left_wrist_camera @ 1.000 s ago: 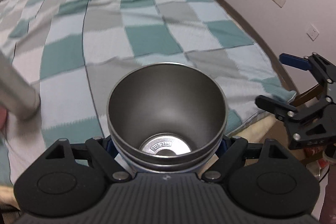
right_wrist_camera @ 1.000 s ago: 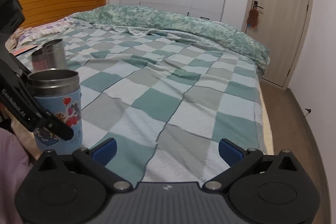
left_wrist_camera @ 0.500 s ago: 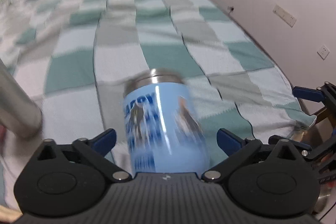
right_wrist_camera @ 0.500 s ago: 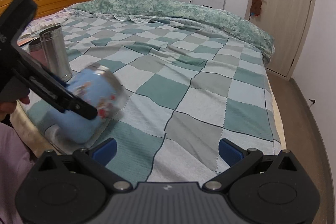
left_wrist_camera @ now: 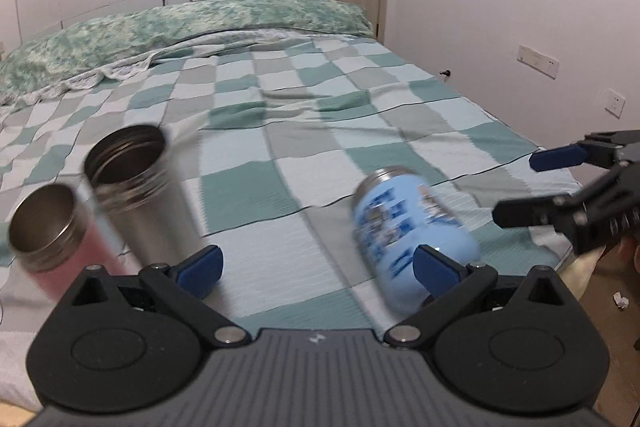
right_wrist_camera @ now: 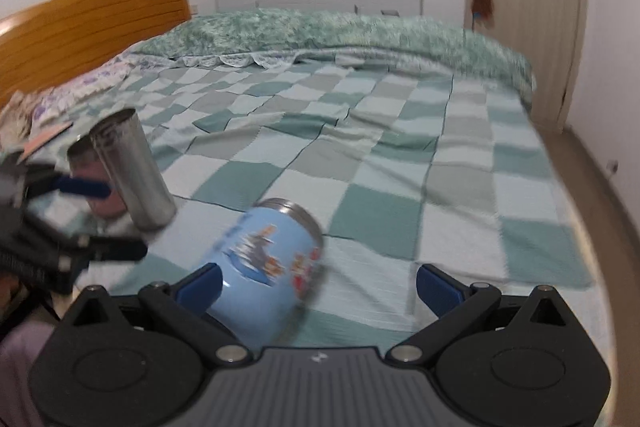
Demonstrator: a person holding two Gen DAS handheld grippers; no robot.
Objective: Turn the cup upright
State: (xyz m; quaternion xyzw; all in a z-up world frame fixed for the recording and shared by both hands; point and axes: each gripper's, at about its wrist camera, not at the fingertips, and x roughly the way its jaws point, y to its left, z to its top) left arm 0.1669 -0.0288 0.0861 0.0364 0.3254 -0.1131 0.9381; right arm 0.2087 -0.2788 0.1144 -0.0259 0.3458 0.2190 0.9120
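A light blue cup with cartoon prints (left_wrist_camera: pixel 408 231) lies on its side on the checkered bed cover near the front edge, its steel rim pointing away from me; it also shows in the right wrist view (right_wrist_camera: pixel 268 259), blurred. My left gripper (left_wrist_camera: pixel 318 267) is open and empty, the cup by its right finger. My right gripper (right_wrist_camera: pixel 318 281) is open and empty, the cup by its left finger. Each gripper shows in the other's view, the right one (left_wrist_camera: pixel 560 183) and the left one (right_wrist_camera: pixel 80 215).
A tall steel tumbler (left_wrist_camera: pixel 140 195) and a pink cup with steel rim (left_wrist_camera: pixel 52 235) stand upright at the left on the bed (left_wrist_camera: pixel 320 131). They also show in the right wrist view: tumbler (right_wrist_camera: pixel 132 171), pink cup (right_wrist_camera: pixel 100 195). A wooden headboard (right_wrist_camera: pixel 92 23) is at the far left.
One second ago my left gripper held the blue cup upright. It let go, the cup tipped over onto the bed, and the left gripper pulled back and to the left.
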